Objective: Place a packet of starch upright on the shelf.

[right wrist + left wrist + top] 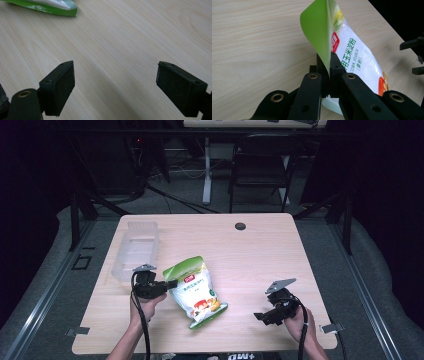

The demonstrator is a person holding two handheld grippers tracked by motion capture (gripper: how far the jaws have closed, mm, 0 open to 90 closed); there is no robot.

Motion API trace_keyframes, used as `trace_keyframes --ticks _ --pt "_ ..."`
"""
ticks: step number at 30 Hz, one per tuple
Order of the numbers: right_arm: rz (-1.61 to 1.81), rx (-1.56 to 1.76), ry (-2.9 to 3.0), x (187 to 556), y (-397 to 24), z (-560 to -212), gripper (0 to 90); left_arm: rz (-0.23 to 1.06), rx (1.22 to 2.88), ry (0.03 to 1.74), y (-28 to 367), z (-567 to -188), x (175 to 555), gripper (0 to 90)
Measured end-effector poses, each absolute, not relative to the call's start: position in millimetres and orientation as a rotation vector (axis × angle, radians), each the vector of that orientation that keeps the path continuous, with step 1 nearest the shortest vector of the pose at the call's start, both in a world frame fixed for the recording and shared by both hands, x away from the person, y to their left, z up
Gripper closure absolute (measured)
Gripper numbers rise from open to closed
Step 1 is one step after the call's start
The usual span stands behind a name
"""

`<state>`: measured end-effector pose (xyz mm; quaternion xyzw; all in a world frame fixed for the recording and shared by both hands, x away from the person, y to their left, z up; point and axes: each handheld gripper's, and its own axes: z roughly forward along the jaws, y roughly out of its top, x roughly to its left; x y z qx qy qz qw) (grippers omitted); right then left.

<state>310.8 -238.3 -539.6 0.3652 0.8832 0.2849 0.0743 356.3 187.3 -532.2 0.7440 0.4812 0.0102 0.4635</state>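
Starch is packed in one green and white bag (196,291), and its green top edge is pinched tight between the jaws of the left gripper (159,287), most likely so the bag can be lifted or dragged. The rest of the bag lies on the table (260,255), stretching away past the tips of that gripper. The right gripper (264,316) is held wide apart with nothing in it, off to the side of the bag. One clear box (136,250) is counted beyond the left gripper. Two grippers are counted.
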Motion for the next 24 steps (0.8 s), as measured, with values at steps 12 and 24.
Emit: trace_keyframes --ticks 12,24 --pt "0.858 1.096 2.643 310 -239 -538 14.8 0.089 1.825 1.109 194 -516 352 89.8" --pt "0.858 1.102 2.639 310 -239 -538 14.8 0.119 1.859 1.037 195 -500 352 90.0"
